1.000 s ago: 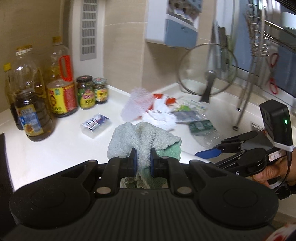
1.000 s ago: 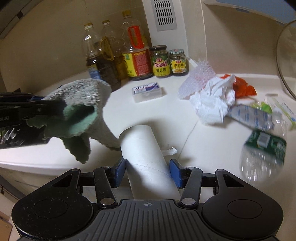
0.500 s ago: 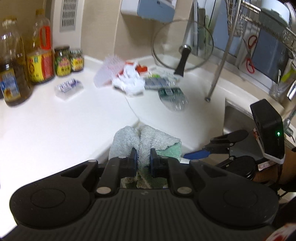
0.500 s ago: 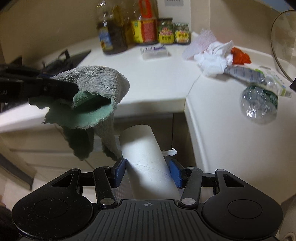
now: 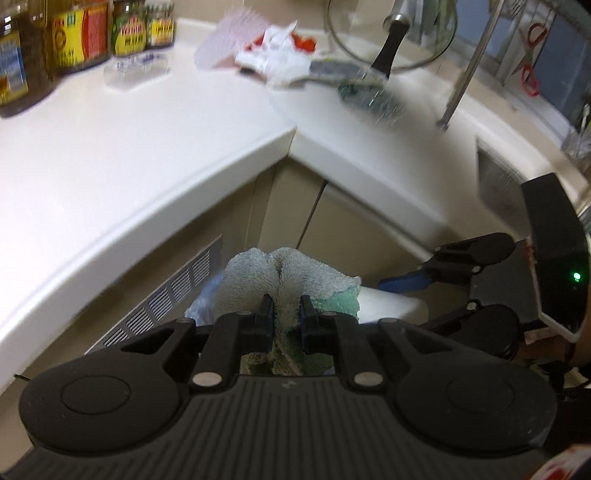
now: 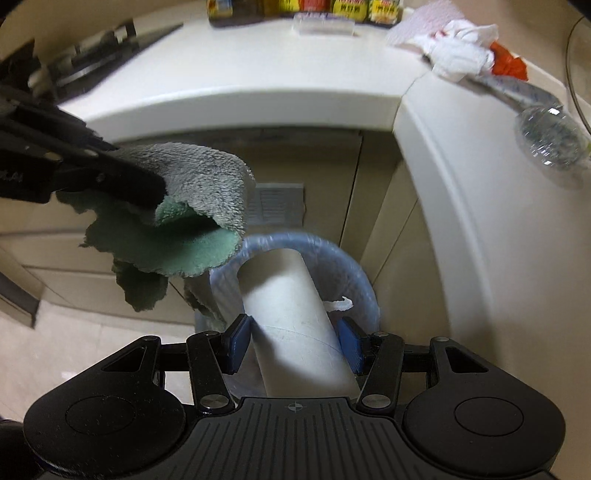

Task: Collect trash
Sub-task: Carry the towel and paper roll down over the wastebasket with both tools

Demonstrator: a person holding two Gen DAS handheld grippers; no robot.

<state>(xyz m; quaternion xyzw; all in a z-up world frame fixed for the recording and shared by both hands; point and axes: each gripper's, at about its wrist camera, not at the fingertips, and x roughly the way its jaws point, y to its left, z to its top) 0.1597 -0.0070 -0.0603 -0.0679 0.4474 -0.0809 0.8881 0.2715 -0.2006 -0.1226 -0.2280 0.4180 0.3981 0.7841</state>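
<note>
My left gripper point(image 5: 284, 314) is shut on a grey-green fluffy cloth point(image 5: 284, 277), which hangs from its pads below the counter edge. In the right wrist view the same cloth point(image 6: 192, 206) droops at the left, above the floor. My right gripper point(image 6: 293, 345) is shut on a white cardboard tube point(image 6: 291, 314), tilted forward over a bin lined with a blue bag point(image 6: 343, 266). The tube's far end sits just above the bin's mouth. In the left wrist view the right gripper point(image 5: 417, 284) shows at the right with the tube point(image 5: 388, 304) beside the cloth.
A white L-shaped counter point(image 5: 110, 155) carries crumpled white and red wrappers point(image 5: 280, 55), a crushed plastic bottle point(image 6: 550, 136), a small clear box point(image 5: 136, 68), oil bottles and jars point(image 5: 140, 27), and a glass lid point(image 5: 391, 33). Beige cabinet doors point(image 6: 373, 192) stand behind the bin.
Both grippers have dropped from counter height to below the counter edge, tilting downward. The blue-lined bin has come into view under the tube. Both grips are unchanged.
</note>
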